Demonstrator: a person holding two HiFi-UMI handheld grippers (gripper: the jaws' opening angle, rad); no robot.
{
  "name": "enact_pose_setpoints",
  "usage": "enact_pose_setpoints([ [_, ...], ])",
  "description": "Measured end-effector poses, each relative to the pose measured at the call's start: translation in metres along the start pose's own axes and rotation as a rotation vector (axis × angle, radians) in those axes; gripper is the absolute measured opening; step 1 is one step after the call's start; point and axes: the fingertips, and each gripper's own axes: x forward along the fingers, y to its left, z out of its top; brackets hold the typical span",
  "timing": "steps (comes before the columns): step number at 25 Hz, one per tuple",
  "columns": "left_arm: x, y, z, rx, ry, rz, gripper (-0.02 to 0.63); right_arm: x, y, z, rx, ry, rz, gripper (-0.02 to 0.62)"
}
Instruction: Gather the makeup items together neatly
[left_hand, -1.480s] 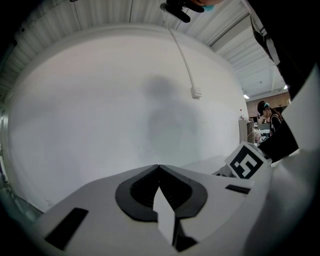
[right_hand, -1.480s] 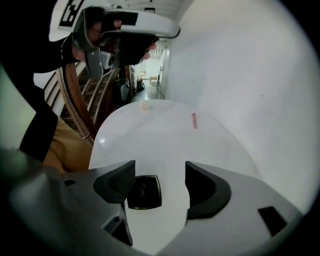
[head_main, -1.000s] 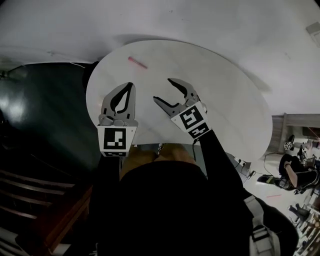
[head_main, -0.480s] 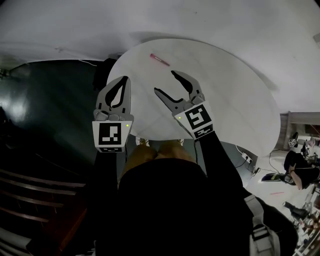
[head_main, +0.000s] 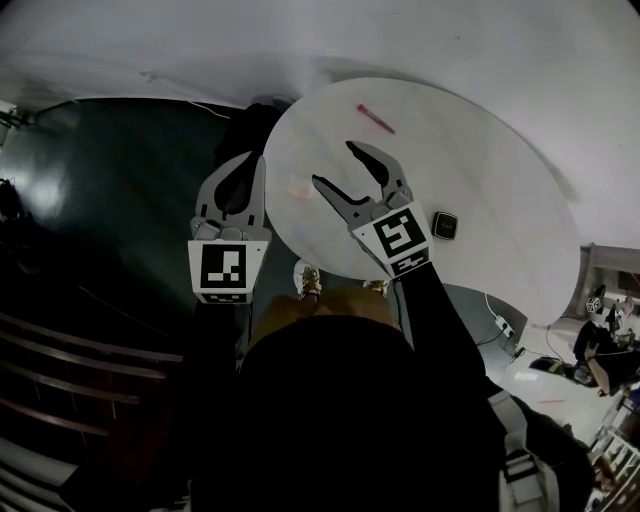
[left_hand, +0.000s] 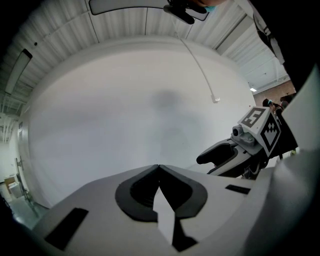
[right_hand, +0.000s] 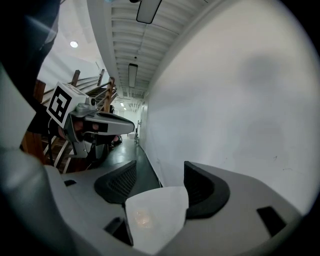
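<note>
A thin pink stick (head_main: 377, 118) lies near the far edge of the round white table (head_main: 480, 160). A small dark square compact (head_main: 445, 224) rests near the table's front edge, just right of my right gripper (head_main: 335, 165). That gripper hovers open over the table's left part with nothing between its fingers, and its own view shows the same gap (right_hand: 160, 175). My left gripper (head_main: 259, 160) is shut and empty at the table's left rim, its tips pressed together (left_hand: 159, 166). Neither gripper touches an item.
Dark floor (head_main: 120, 200) spreads to the left of the table, with stair rails (head_main: 60, 380) at the lower left. A white wall (head_main: 300, 40) runs behind the table. The person's shoes (head_main: 308, 280) show under the rim. Clutter (head_main: 600, 340) sits at the far right.
The table has slid rightward in the head view, and the dark compact has come into sight. Both grippers keep their poses: left shut, right open.
</note>
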Motion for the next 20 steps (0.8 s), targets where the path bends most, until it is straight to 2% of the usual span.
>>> enact_pose_setpoints([
  [6,-0.008,0.015,-0.010,-0.024,-0.001,0.002,0.015,0.021,0.023,-0.014,-0.068,0.065,0.073,0.282],
  [14,-0.013,0.014,-0.025,-0.040,0.018,-0.009,0.017,0.055,0.053,-0.099,-0.169,0.327,0.298,0.267],
  [20,-0.017,0.017,-0.040,-0.063,0.046,0.009,0.017,0.066,0.059,-0.142,-0.156,0.443,0.400,0.260],
])
